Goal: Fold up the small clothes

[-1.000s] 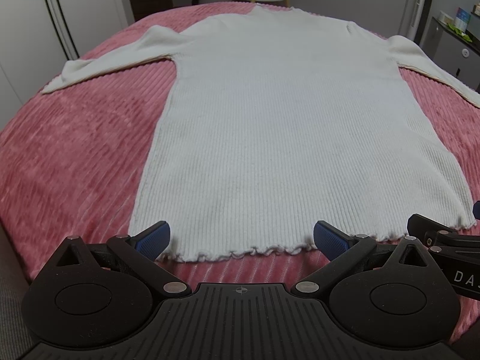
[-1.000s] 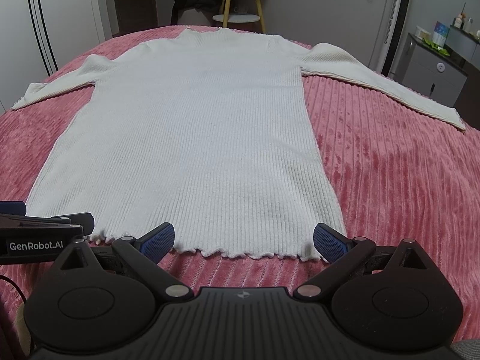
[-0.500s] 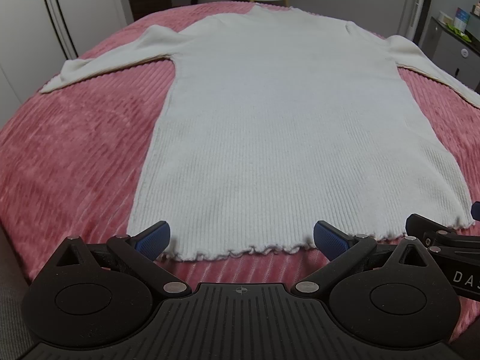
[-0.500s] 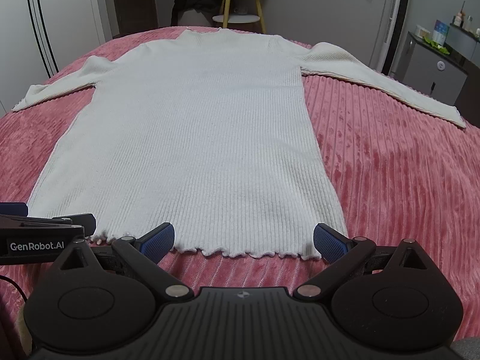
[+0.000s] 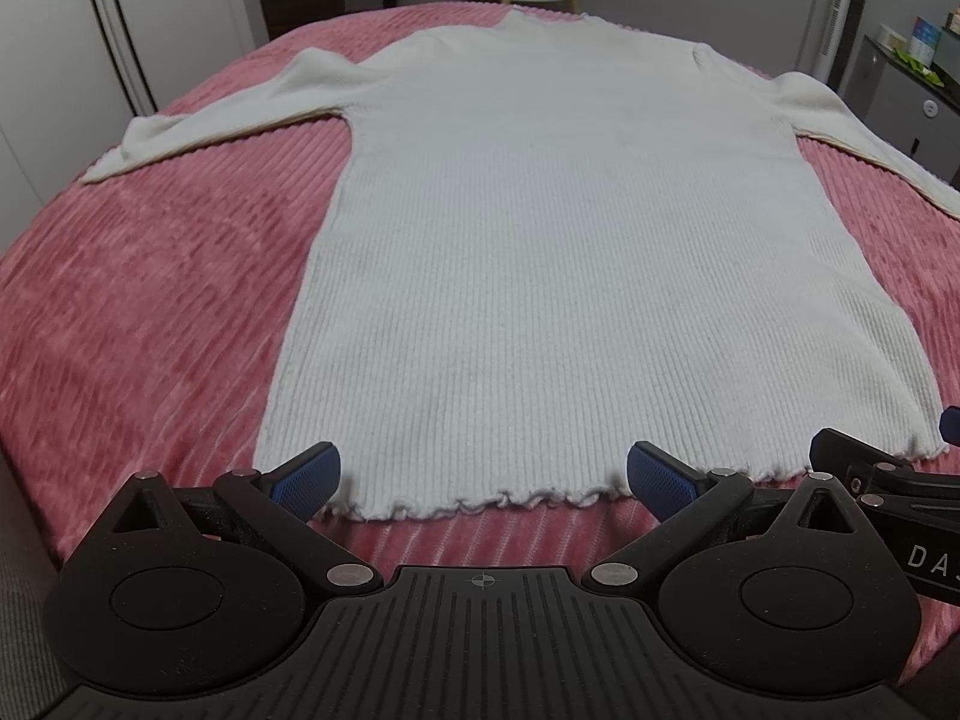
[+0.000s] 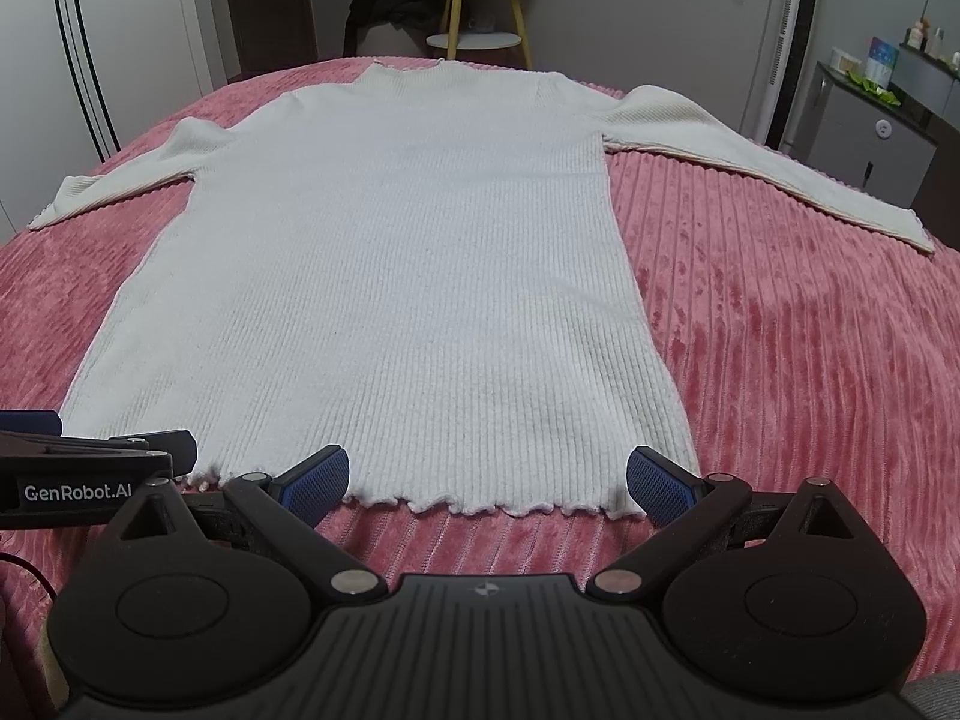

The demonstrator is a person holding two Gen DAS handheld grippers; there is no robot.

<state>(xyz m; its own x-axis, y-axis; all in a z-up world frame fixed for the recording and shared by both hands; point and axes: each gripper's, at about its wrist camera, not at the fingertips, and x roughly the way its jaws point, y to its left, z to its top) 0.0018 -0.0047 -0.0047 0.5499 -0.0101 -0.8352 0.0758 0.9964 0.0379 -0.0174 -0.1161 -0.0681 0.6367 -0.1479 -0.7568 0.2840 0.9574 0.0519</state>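
Sweater (image 5: 558, 276) lies flat; both grippers gape, left gripper (image 6: 90, 468) reads "GenRobot.AI"

Dim bedroom around you, pink ribbed bedspread (image 6: 780, 330) filling the foreground.

Straight ahead of you a yellow-legged stool (image 6: 480, 30) with a round white shelf stands against the grey back wall (image 6: 630, 0), and dark clothing (image 6: 390, 6) is heaped just beside it. On your left, white wardrobe doors (image 5: 54, 60) with dark vertical trim. On your right, a white upright pole (image 6: 786, 42), then a grey cabinet (image 6: 864, 150) with small bottles and boxes on top. The light is soft and low, with no hard shadows.
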